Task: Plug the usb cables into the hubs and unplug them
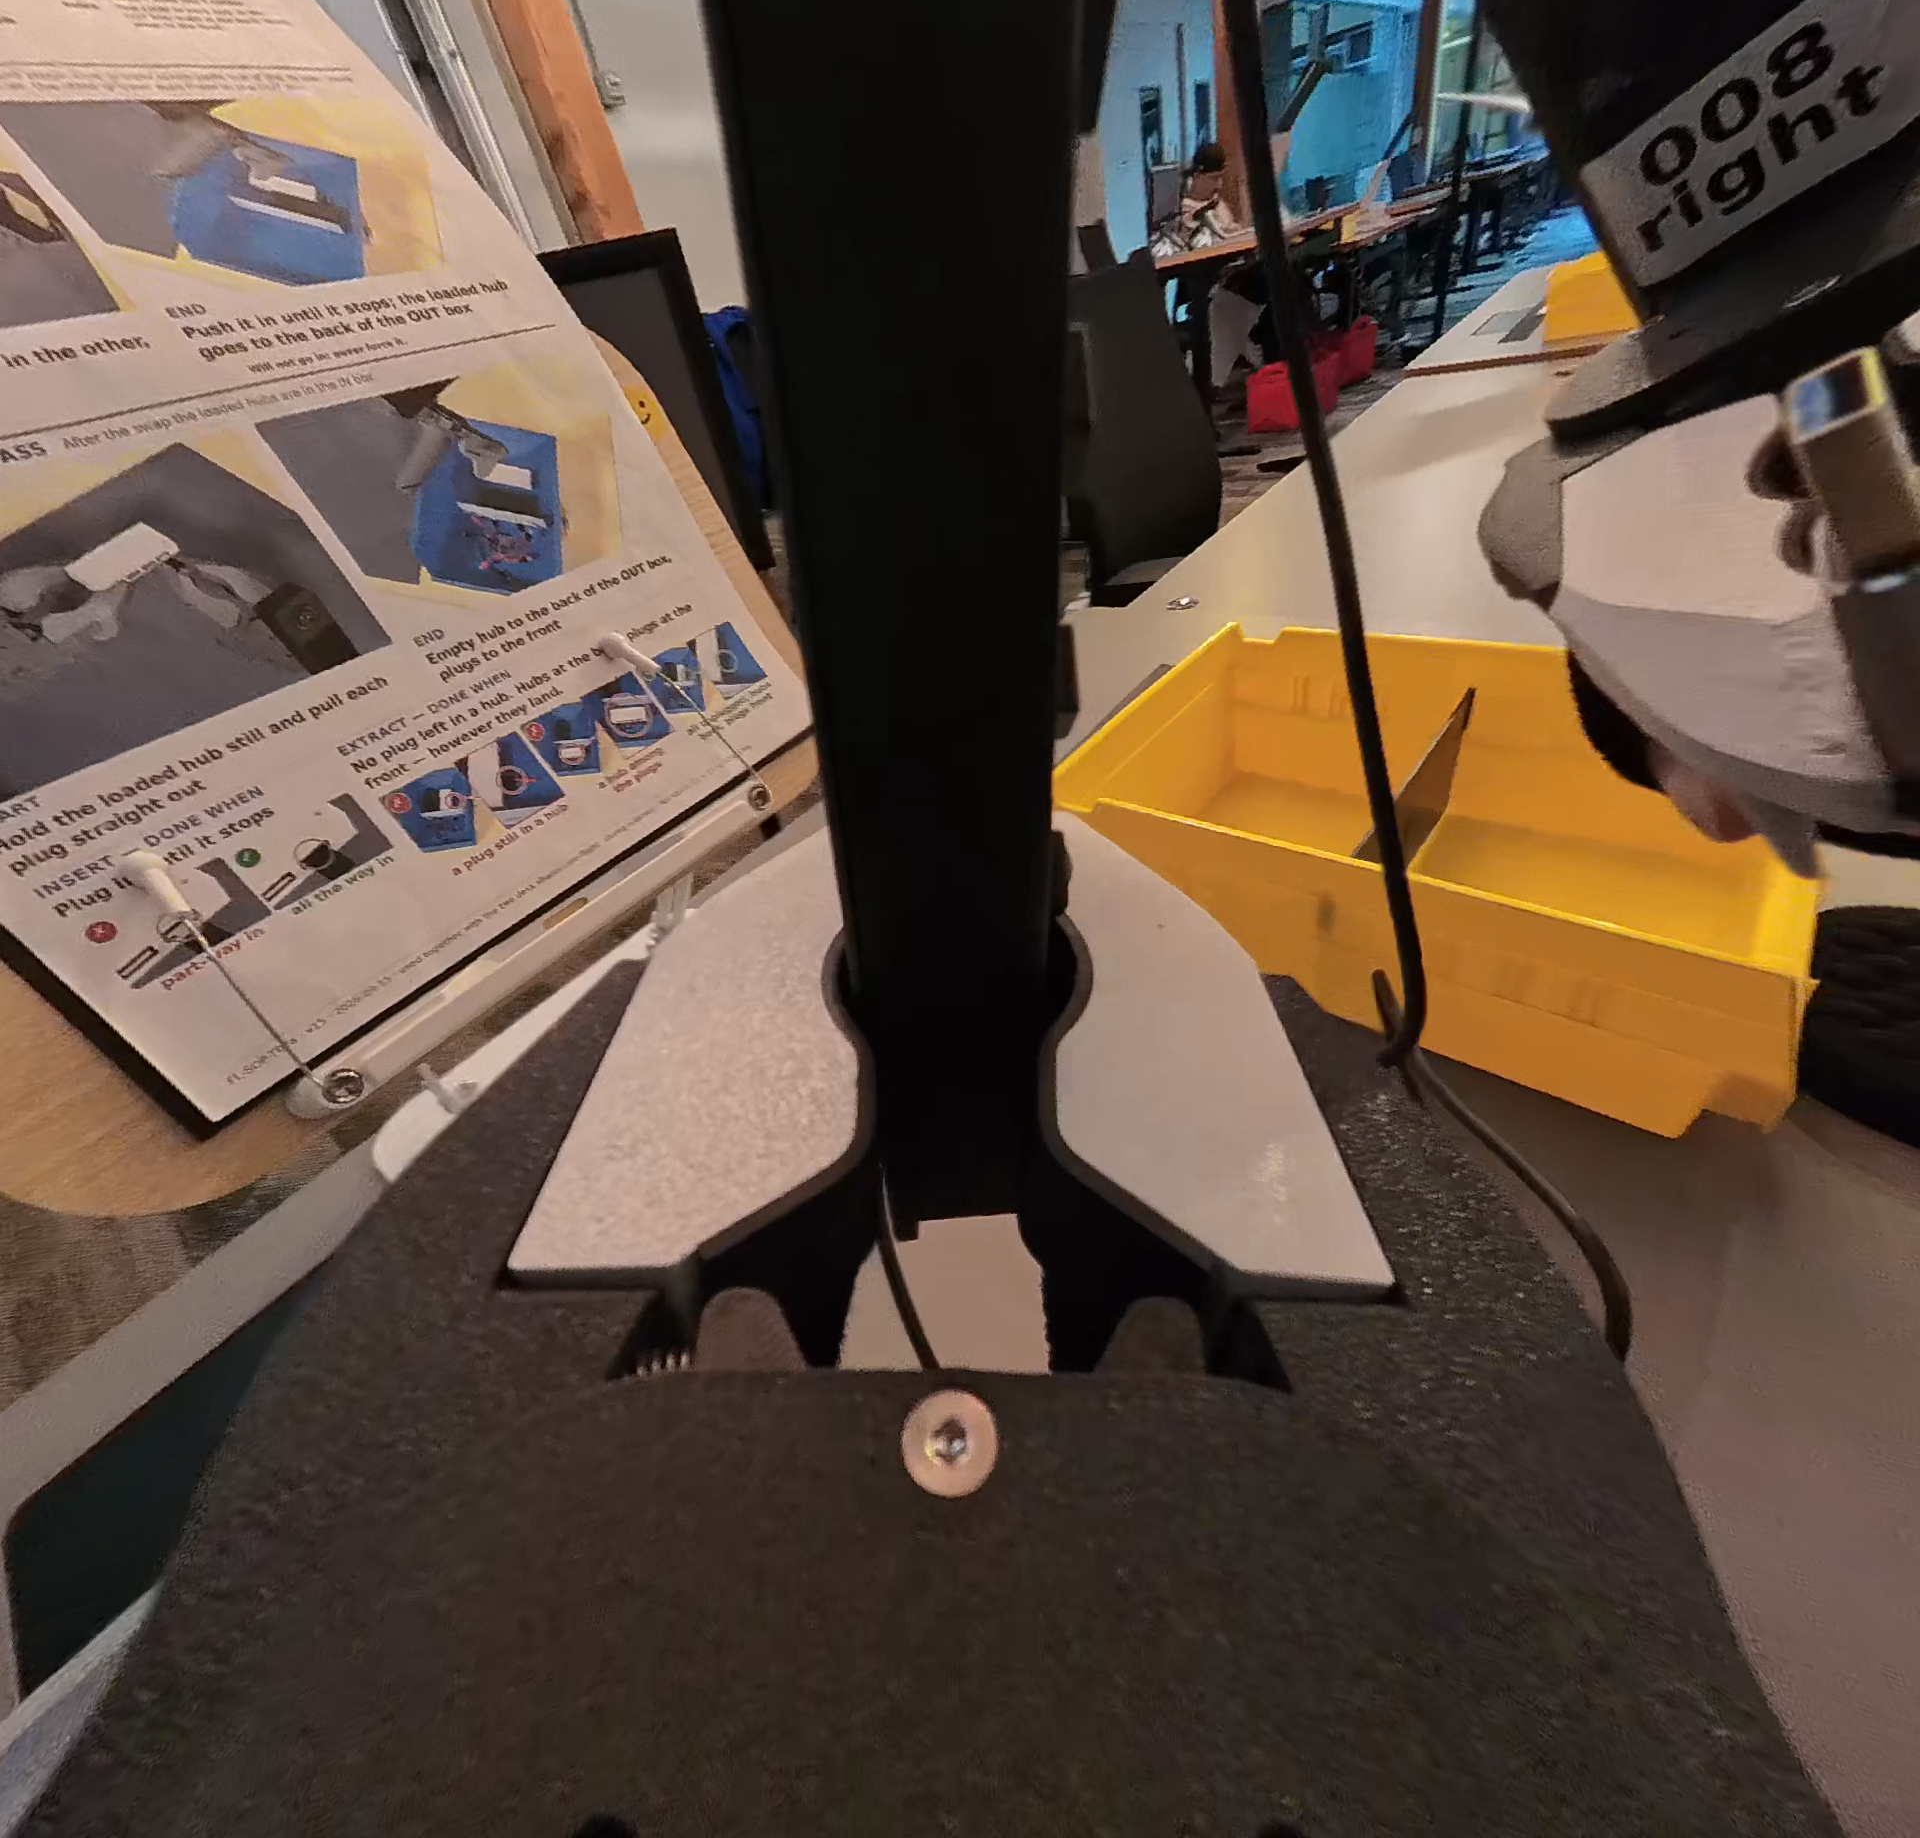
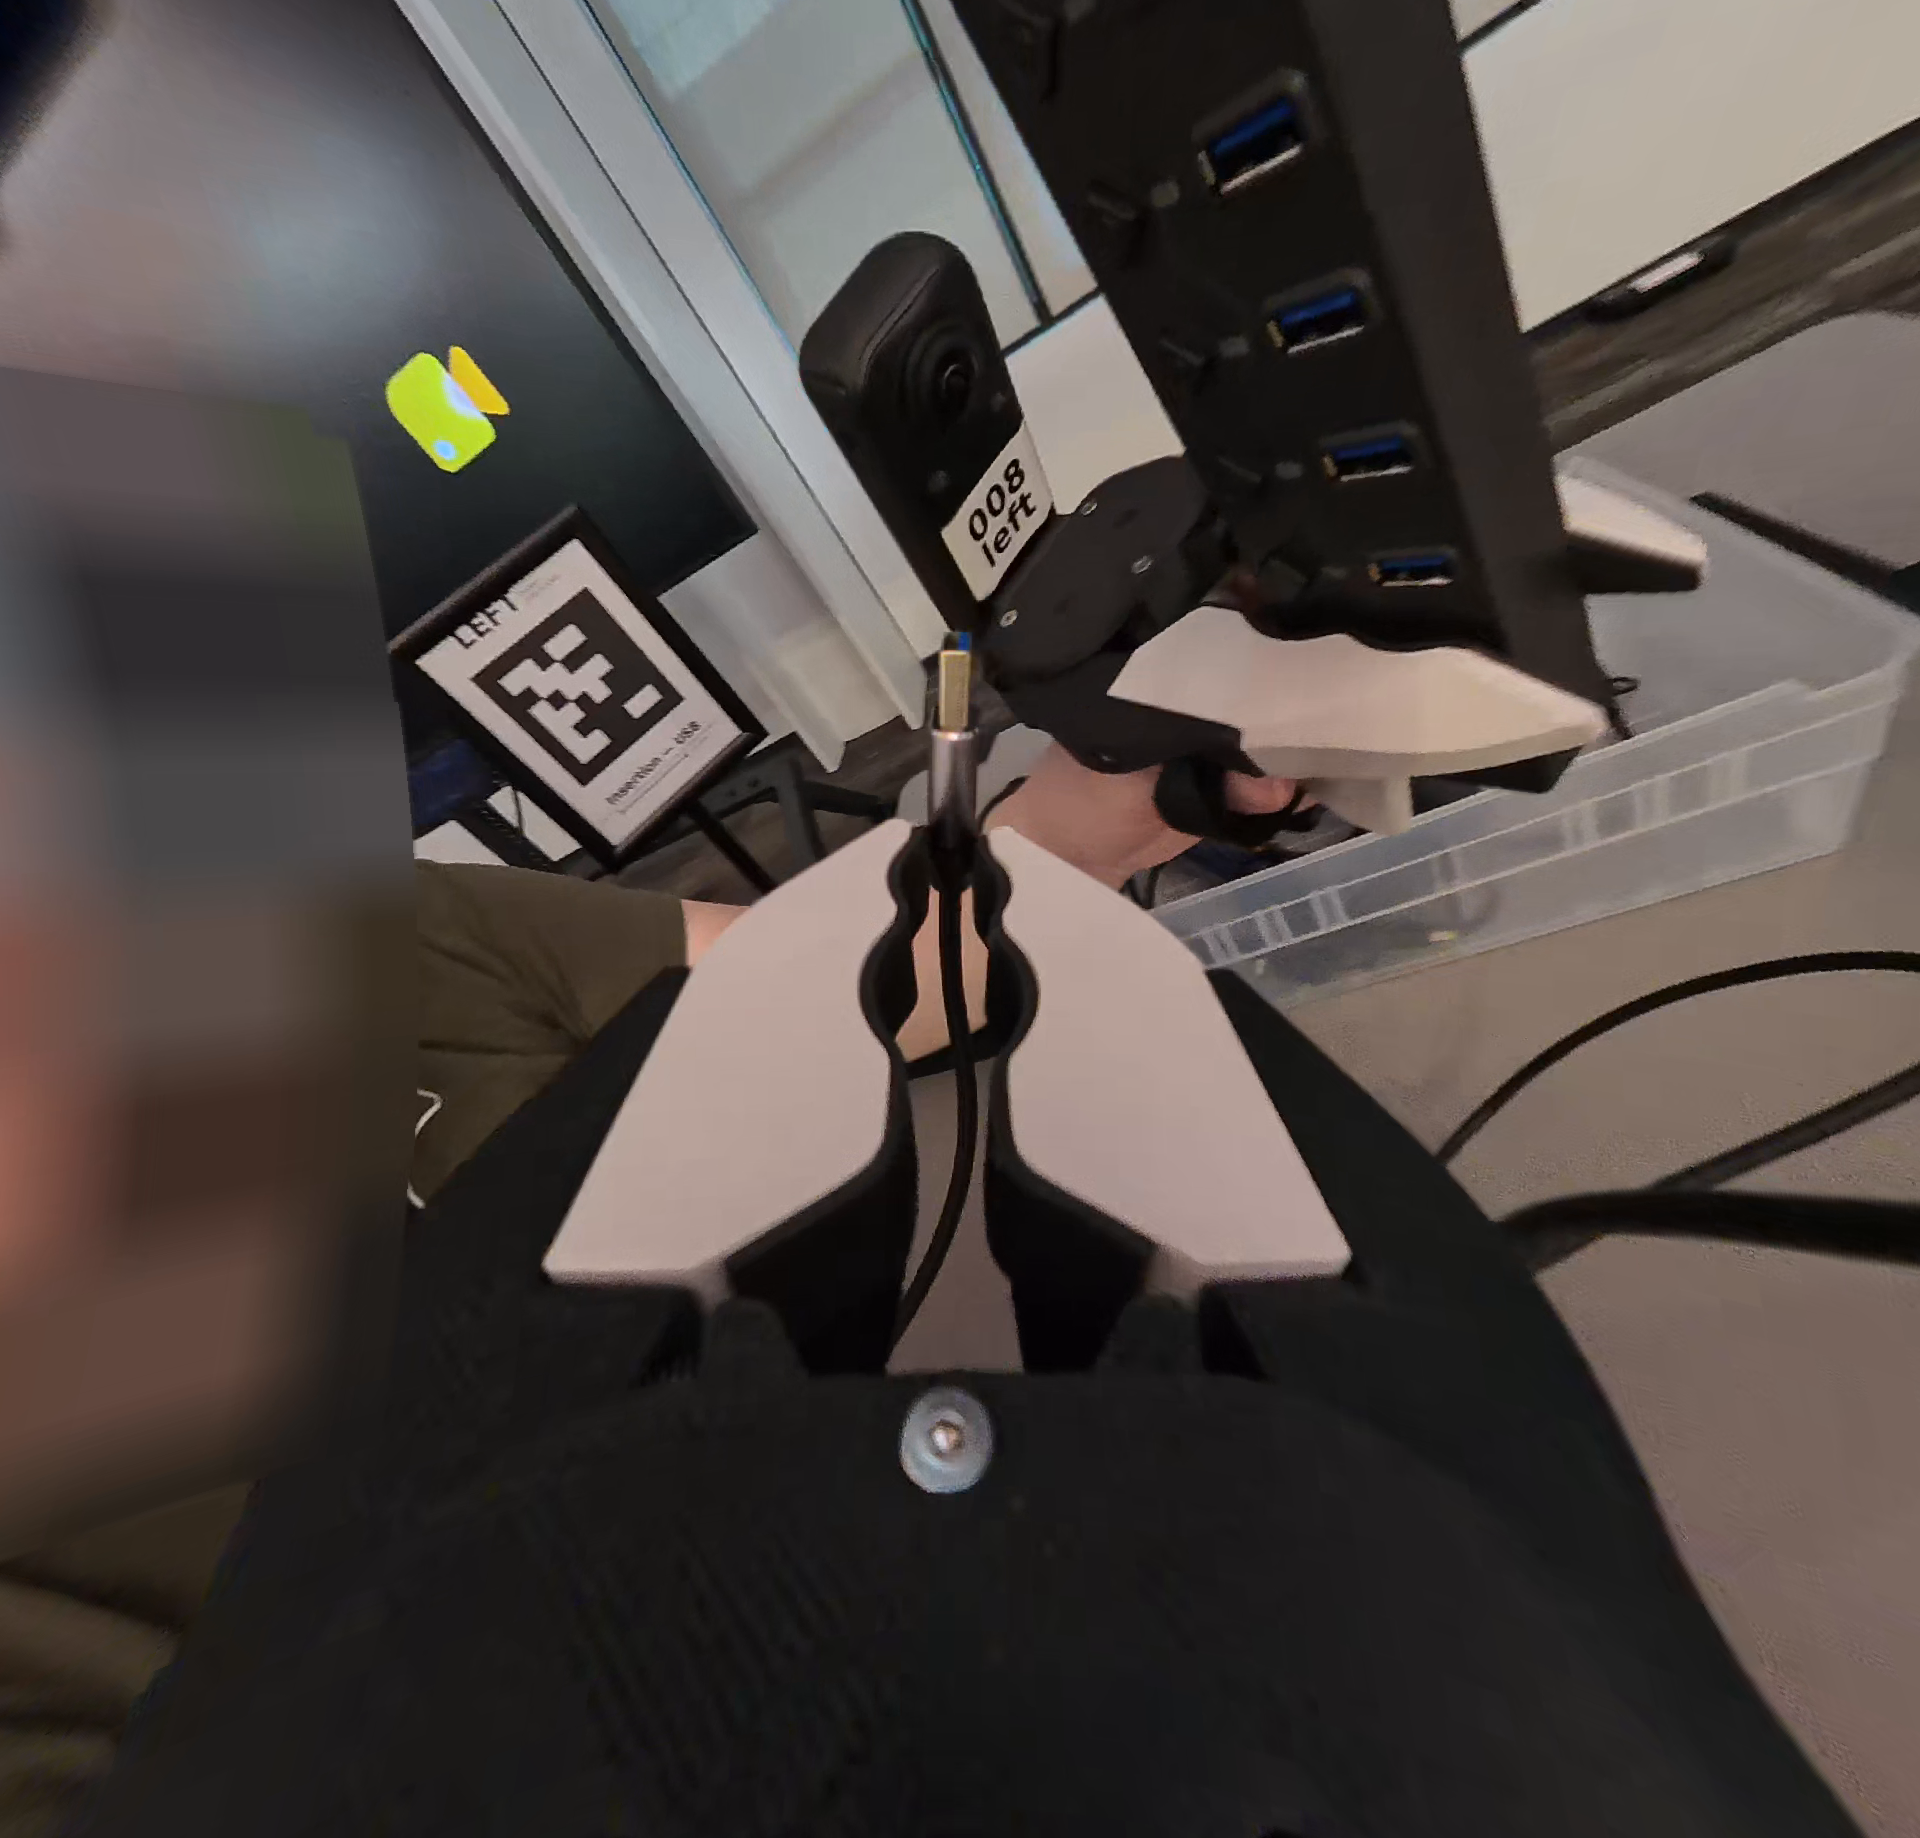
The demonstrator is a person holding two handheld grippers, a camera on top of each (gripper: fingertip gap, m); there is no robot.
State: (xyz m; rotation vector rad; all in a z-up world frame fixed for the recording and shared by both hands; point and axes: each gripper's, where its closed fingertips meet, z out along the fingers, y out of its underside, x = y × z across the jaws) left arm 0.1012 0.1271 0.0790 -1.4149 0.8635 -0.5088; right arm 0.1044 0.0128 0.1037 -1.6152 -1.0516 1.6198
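Left hand-held gripper [image 1: 951,967] clenched on black USB hub [image 1: 894,438] — hub stands upright, fills centre of left wrist view. In right wrist view same hub [image 2: 1299,261] upper right, row of blue ports facing camera, all free. Right hand-held gripper [image 2: 948,853] grasping USB cable [image 2: 956,1040] just behind metal plug [image 2: 954,692]; plug points up, apart from hub. Yellow divided bin [image 1: 1455,915] on counter [image 1: 1766,1373], right of frame. Instruction sheet [image 1: 312,541] propped upper left. Clear plastic tray [image 2: 1558,832] below hub — contents unclear.
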